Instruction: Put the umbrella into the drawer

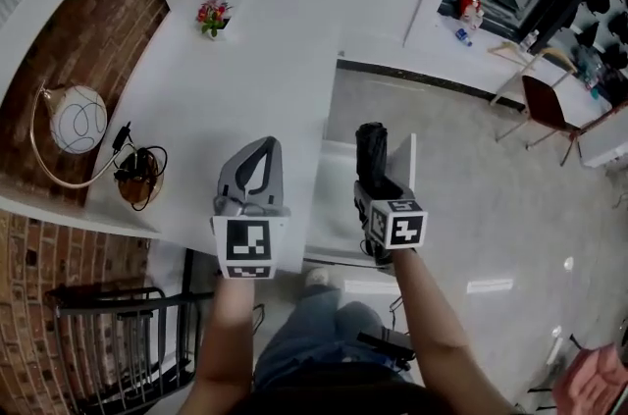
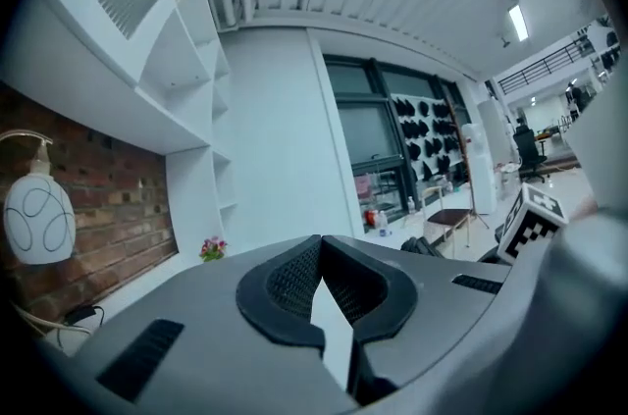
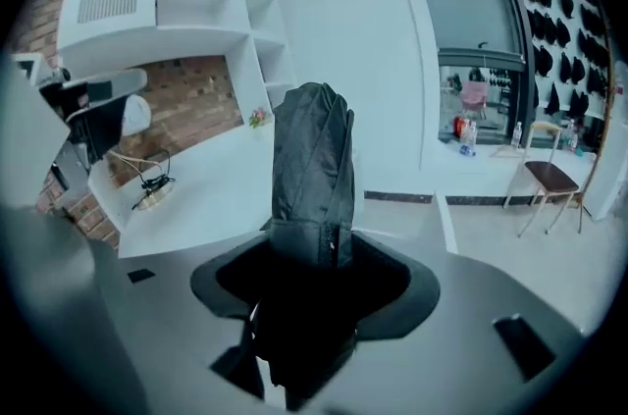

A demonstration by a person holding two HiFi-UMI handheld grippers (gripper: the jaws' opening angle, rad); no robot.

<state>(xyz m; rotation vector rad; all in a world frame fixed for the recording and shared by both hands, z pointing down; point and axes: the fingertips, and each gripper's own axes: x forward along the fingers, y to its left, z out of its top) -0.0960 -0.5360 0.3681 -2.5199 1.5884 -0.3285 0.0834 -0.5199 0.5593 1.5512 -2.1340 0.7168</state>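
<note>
The right gripper (image 3: 314,271) clamps a folded black umbrella (image 3: 314,158) between wide-set jaws, its soft fabric bundle, likely light with a stiff core and best held mid-body as here, jutting ahead over what seems an open white drawer (image 1: 336,170); the left gripper (image 2: 320,256) alongside is closed, empty.

The head camera sits high above the person and looks steeply down on the desk (image 1: 245,60), with the left gripper (image 1: 263,148) and right gripper (image 1: 372,173) close below it. The left gripper's camera rides low behind its jaws and faces nearly level across the desk, toward the shelves (image 2: 186,60) and the ceiling. The right gripper's camera tips downward, with the umbrella (image 3: 312,158) close up at centre. All three views take in the lamp (image 1: 77,119), the flowers (image 1: 212,16) and the chair (image 1: 545,104).
</note>
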